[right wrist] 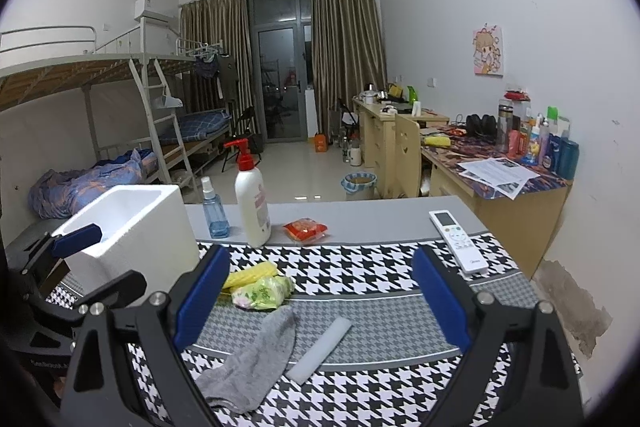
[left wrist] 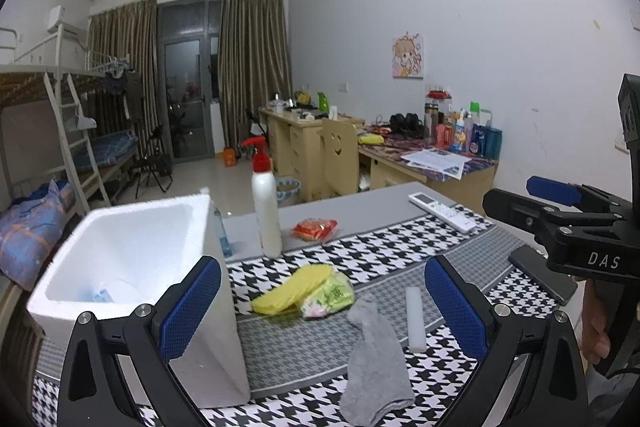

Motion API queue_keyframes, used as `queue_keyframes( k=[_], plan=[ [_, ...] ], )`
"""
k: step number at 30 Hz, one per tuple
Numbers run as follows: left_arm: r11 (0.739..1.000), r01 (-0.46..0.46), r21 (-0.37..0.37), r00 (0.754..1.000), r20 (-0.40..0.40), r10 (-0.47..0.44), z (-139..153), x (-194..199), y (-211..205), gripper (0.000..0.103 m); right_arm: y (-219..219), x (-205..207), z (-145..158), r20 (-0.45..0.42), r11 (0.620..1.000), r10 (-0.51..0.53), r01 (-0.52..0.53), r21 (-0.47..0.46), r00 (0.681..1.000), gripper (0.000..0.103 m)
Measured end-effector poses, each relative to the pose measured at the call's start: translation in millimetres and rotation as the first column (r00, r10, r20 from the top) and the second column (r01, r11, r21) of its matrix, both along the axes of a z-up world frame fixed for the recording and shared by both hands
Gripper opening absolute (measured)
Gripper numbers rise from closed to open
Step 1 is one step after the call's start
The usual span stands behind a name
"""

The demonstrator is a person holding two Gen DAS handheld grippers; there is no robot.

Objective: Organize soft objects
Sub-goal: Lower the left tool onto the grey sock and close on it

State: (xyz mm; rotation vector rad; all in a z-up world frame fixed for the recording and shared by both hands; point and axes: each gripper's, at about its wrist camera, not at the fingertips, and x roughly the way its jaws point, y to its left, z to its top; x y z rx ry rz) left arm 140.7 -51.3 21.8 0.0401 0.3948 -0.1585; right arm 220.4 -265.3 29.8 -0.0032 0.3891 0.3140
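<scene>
L gripper point(left wrist: 322, 303): jaws spread wide, nothing between the pads, held above the near edge of the table point(left wrist: 360, 199). Its left pad sits in front of the white foam box point(left wrist: 132, 251); gray sock point(left wrist: 374, 351) lies flat on the houndstooth cloth point(left wrist: 384, 259) between the fingers in frame, not touching them.

R gripper point(right wrist: 322, 301): also wide open, empty, over the cloth to the right of L. Seen from the L wrist cam it's at far right, side-on, clear of everything.

Soft stuff: sock at near center, toe end toward the cams. Just behind it the yellow cloth point(left wrist: 294, 287) w/ a green-printed tissue pack point(left wrist: 330, 295) touching its right side. Both just beside the box's right wall. Box stands upright at the table's left, something pale blue in the bottom, can't tell what.

Other: translucent white strip point(left wrist: 414, 319) just right of the sock. Lotion pump bottle point(right wrist: 252, 203) and small blue spray bottle point(right wrist: 214, 207) upright at the far side of the cloth, red snack packet point(right wrist: 306, 229) beside them. AC remote point(right wrist: 458, 241) far right.
</scene>
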Motion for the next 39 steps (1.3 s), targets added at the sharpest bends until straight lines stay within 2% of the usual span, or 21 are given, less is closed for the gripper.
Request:
queue_keyframes(
  k=[12, 39],
  plan=[
    [0.999, 0.044, 0.011, 0.997, -0.059, -0.043, -20, 3, -13, 0.102, -7, 8, -16, -0.062, 1.0, -0.021, 0.021, 0.011, 0.998, 0.095],
    [0.998, 0.06, 0.013, 0.979, -0.195, -0.057, -58, 20, -27, 0.102, -7, 22, -48, -0.152, 0.999, -0.043, 0.039, -0.027, 0.988, 0.095]
  ],
)
